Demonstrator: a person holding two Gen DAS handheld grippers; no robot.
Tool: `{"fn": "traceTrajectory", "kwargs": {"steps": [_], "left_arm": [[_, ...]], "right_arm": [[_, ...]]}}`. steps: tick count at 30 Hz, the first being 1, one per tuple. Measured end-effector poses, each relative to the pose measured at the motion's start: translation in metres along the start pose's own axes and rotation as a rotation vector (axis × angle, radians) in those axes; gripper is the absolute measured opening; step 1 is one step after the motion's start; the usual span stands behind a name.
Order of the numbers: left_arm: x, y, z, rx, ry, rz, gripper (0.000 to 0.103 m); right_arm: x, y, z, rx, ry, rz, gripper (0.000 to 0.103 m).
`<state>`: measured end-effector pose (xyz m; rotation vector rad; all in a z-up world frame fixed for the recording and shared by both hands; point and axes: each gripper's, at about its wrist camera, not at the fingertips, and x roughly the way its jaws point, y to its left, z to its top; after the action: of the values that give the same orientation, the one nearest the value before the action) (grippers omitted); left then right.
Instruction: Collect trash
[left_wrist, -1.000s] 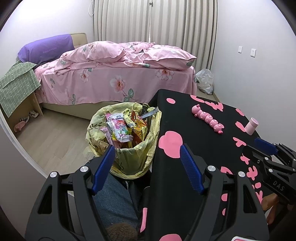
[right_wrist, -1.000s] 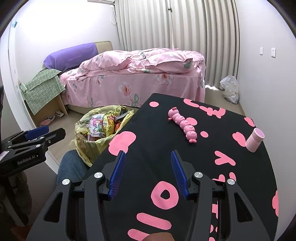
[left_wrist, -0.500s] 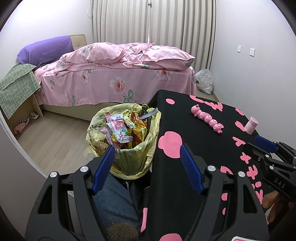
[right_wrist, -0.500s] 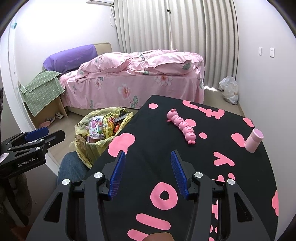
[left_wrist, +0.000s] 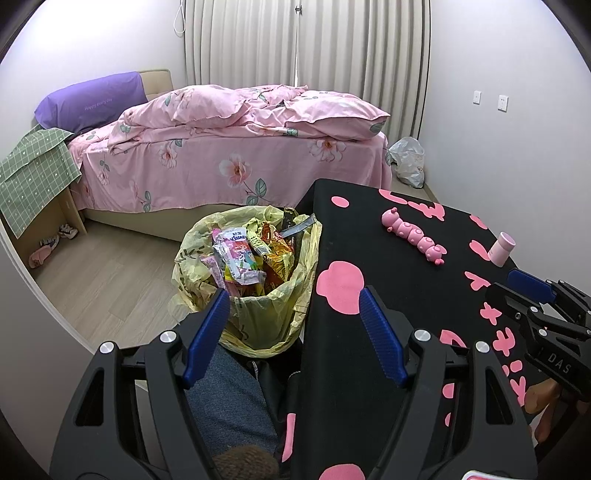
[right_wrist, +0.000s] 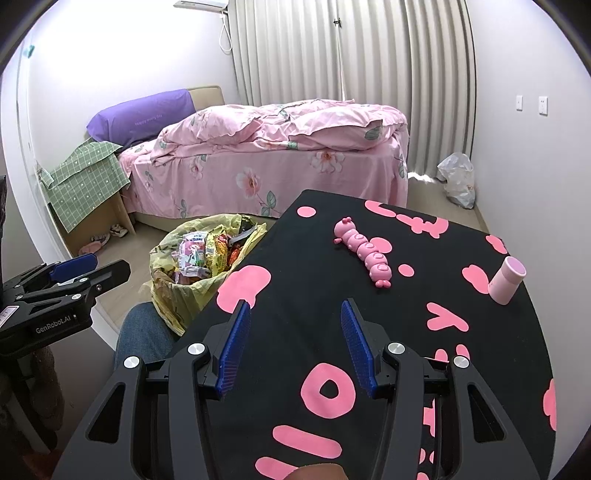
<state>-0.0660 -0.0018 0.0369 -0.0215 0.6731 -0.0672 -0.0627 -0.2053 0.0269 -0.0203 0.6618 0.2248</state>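
Both tongs spread wide, nothing in them: left gripper (left_wrist: 291, 328) hangs over the gap btw bin and table, right gripper (right_wrist: 293, 343) over the black tablecloth (right_wrist: 295, 280). Trash is snack wrappers (left_wrist: 243, 258) piled in the yellow bag (left_wrist: 266, 317) beside the table's left edge. I judge it light, crinkly, slippery film; I'd pinch the bag's loose rim, not the wrappers. Left view looks down into the bag; right view shows the pink caterpillar toy (right_wrist: 364, 251) and pink cup (right_wrist: 508, 278) better.
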Motion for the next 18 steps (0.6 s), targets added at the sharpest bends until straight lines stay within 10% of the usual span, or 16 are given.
{"fn": "traceTrajectory", "kwargs": {"steps": [18], "left_arm": [[-0.0004, 0.0000, -0.0001, 0.003, 0.003, -0.005, 0.069]], "right_arm": [[-0.0007, 0.0009, 0.0005, 0.001, -0.007, 0.002, 0.048]]}}
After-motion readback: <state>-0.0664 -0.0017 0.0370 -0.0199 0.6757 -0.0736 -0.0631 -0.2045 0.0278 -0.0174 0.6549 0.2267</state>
